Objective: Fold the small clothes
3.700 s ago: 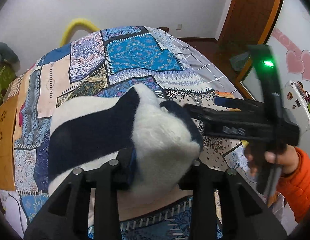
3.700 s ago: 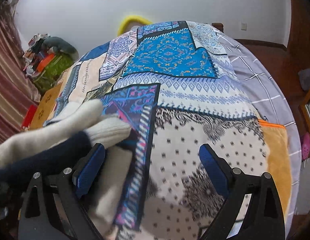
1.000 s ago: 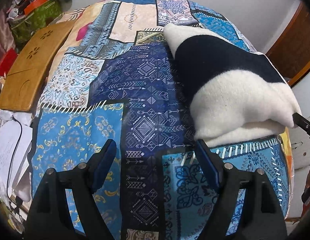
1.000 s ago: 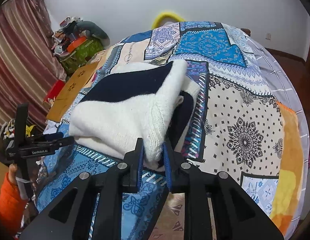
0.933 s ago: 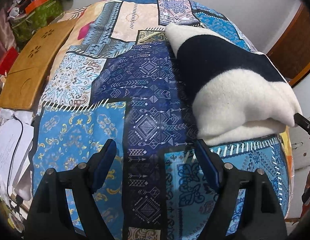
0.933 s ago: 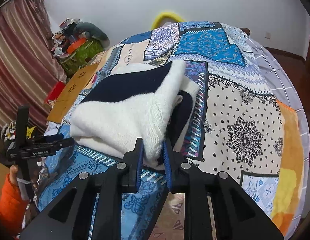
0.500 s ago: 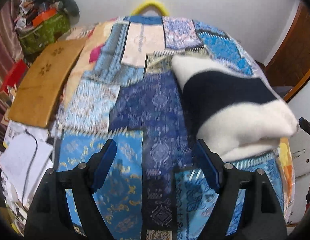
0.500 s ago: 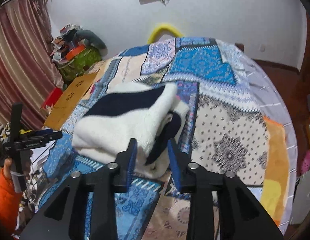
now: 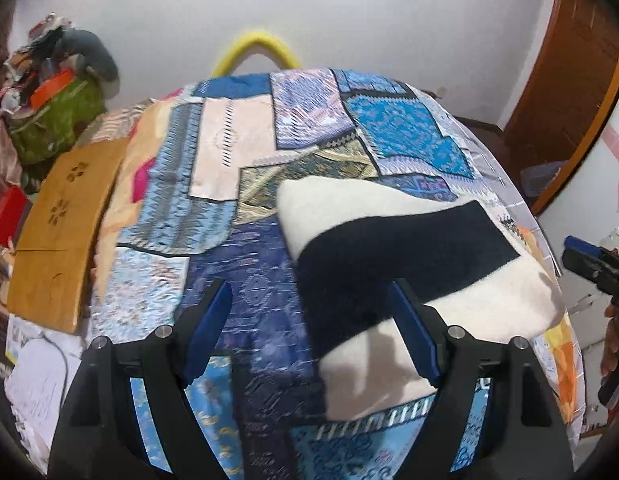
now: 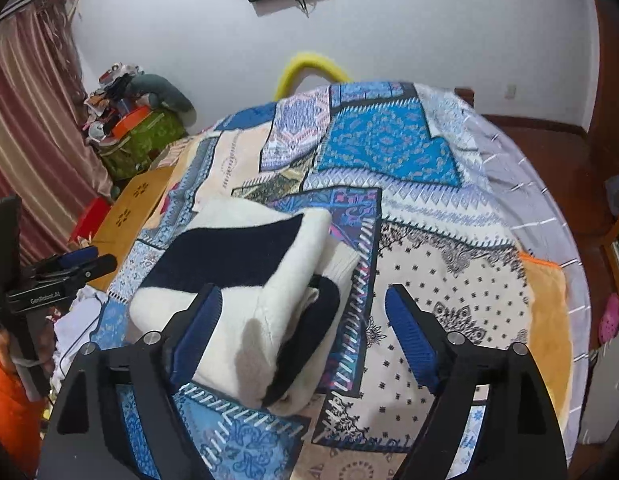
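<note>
A folded white and navy knit sweater (image 9: 397, 264) lies on the patchwork bedspread (image 9: 237, 208); it also shows in the right wrist view (image 10: 245, 276). My left gripper (image 9: 309, 336) is open and empty, held above the bed with the sweater's near corner behind its right finger. My right gripper (image 10: 301, 332) is open and empty, just above and off the sweater's near end, which shows between its fingers. The left gripper (image 10: 61, 268) shows at the left of the right wrist view; the right gripper (image 9: 593, 268) shows at the right edge of the left wrist view.
A wooden board (image 9: 61, 224) leans beside the bed's left edge, with papers and a cable (image 9: 33, 376) below it. A green bag with clutter (image 10: 137, 136) stands in the far left corner. A yellow tube (image 10: 309, 68) arches behind the bed. A wooden door (image 9: 569, 92) is at right.
My right gripper has opened and let go of the sweater, then pulled back and up. My left gripper, open throughout, has risen and tilted towards the far wall. The sweater lies folded on the bed.
</note>
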A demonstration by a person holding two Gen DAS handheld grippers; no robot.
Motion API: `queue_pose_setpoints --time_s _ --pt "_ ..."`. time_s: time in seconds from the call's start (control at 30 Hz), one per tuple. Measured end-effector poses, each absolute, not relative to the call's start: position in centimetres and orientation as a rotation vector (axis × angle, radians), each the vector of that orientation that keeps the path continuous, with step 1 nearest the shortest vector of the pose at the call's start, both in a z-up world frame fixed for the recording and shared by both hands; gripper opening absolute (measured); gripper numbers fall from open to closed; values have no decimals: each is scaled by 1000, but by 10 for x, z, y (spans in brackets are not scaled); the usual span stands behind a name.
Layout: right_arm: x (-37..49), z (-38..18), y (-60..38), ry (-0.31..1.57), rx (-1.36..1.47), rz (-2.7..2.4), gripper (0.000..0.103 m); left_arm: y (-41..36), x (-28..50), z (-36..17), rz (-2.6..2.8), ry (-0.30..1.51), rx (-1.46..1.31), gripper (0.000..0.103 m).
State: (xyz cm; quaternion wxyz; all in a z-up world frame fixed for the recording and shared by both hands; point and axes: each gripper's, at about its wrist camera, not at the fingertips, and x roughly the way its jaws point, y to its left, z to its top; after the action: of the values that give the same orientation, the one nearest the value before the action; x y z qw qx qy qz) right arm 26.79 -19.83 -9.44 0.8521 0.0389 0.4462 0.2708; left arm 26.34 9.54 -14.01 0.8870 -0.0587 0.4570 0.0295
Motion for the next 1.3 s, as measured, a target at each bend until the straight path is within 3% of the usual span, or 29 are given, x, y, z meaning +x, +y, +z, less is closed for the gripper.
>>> queue_pose_setpoints --time_s 0.4,0.63,1.03,1.3 --pt "297 -148 -185 1151 189 587 84 91 310 -182 -19 1089 -226 80" --pt "308 -174 -185 1246 293 613 89 96 325 -205 -104 1158 -360 80" --pt "312 -198 -188 1348 481 723 89 114 332 -226 -174 1211 -558 87" --pt "310 -199 -184 1359 499 760 77 119 334 -240 -219 1236 -664 89"
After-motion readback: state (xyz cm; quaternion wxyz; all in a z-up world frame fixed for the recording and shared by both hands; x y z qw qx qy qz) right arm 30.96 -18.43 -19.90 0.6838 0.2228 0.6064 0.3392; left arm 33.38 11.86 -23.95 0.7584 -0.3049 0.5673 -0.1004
